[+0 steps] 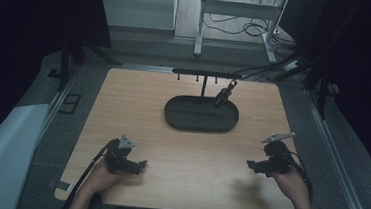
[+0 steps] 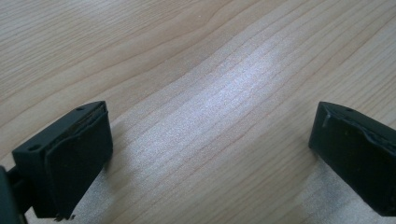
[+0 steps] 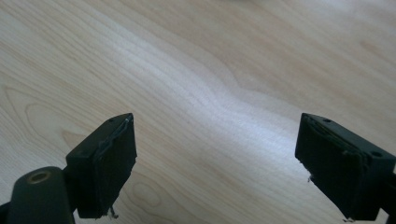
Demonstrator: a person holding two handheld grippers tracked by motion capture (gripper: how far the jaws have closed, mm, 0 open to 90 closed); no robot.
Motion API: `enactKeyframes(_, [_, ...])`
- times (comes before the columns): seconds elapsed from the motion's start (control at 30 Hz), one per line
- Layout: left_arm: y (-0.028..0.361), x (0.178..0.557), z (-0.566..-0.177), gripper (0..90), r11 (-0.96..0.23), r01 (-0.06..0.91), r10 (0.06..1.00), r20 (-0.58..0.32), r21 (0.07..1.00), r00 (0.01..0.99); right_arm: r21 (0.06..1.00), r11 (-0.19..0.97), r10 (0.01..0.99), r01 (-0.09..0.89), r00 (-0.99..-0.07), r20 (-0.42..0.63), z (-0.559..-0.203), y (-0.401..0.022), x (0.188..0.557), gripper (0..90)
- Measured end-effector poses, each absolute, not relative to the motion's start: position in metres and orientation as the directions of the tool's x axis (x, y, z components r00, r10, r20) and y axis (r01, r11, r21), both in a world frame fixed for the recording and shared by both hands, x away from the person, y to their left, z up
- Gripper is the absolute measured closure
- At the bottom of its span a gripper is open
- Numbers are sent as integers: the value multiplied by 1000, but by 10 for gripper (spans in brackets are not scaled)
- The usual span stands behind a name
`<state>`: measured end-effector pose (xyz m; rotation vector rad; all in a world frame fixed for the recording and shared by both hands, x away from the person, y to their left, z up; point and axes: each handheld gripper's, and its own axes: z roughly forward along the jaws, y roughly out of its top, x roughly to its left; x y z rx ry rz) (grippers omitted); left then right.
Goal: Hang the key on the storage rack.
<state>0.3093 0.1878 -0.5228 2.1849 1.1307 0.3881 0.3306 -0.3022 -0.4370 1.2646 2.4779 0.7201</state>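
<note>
I hold two claws over one wooden table [image 1: 180, 149]. My left gripper [image 1: 141, 165] and right gripper [image 1: 250, 165] point inward at each other, both gaping wide and empty. Between them, farther back, sits one dark oval tray [image 1: 177, 118], long axis crosswise, a small dark object [image 1: 220, 98] over its far right rim.

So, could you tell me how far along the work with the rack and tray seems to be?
One small dark item already hangs from the rack over the black tray. Nothing is in hand: the left gripper and right gripper sit open near the table's front edge, bare wood between their jaws. The other hooks look free, so any further hanging remains.
</note>
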Motion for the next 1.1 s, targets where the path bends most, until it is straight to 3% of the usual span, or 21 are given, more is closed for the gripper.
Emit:
enactKeyframes(0.73, [188, 309, -523, 0, -426, 621, 810, -29, 658, 586, 644, 448, 817, 620, -576, -15, -493, -299, 301, 125])
enactKeyframes(0.87, [188, 309, -523, 0, -425, 620, 810, -29, 660, 586, 626, 468, 812, 624, -582, -27, -505, -296, 299, 108])
enactKeyframes(1.03, [188, 309, -523, 0, -424, 620, 810, -29, 660, 585, 621, 460, 808, 634, -589, 3, -512, -293, 300, 0])
enactKeyframes(1.1, [188, 309, -523, 0, -424, 620, 810, -30, 660, 586, 625, 459, 808, 632, -589, 3, -513, -293, 300, 0])
